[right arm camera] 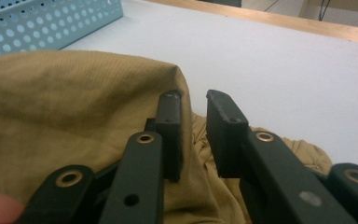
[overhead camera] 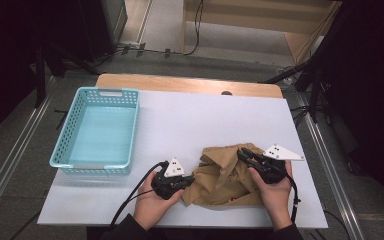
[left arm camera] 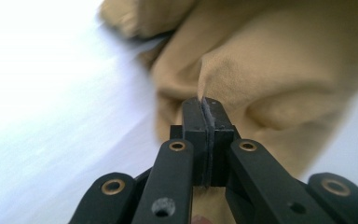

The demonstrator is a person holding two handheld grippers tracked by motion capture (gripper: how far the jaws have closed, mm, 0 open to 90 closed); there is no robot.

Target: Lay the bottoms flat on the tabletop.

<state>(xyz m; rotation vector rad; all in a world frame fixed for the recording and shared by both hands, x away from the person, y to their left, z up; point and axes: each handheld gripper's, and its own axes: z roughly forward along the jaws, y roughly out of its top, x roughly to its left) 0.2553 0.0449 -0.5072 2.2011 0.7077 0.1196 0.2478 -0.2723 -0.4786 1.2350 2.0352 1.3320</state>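
Observation:
A crumpled tan cloth (overhead camera: 225, 175) lies on the white table top (overhead camera: 205, 120) near its front edge. At the cloth's left side, my left gripper (overhead camera: 187, 181) is shut on it. In the left gripper view a thin fold of the cloth (left arm camera: 270, 60) is pinched between the closed pads of that gripper (left arm camera: 205, 101). My right gripper (overhead camera: 242, 152) rests on the cloth's upper right part. In the right gripper view its jaws stand slightly apart (right arm camera: 195, 95). The cloth (right arm camera: 65, 102) drapes against the left jaw and lies beneath the gap, unpinched.
A light blue perforated basket (overhead camera: 102, 91) stands empty on the left part of the table, and its wall (right arm camera: 42, 23) appears in the right gripper view. A wooden strip (overhead camera: 190, 84) borders the far table edge. Dark stands and cables surround the table.

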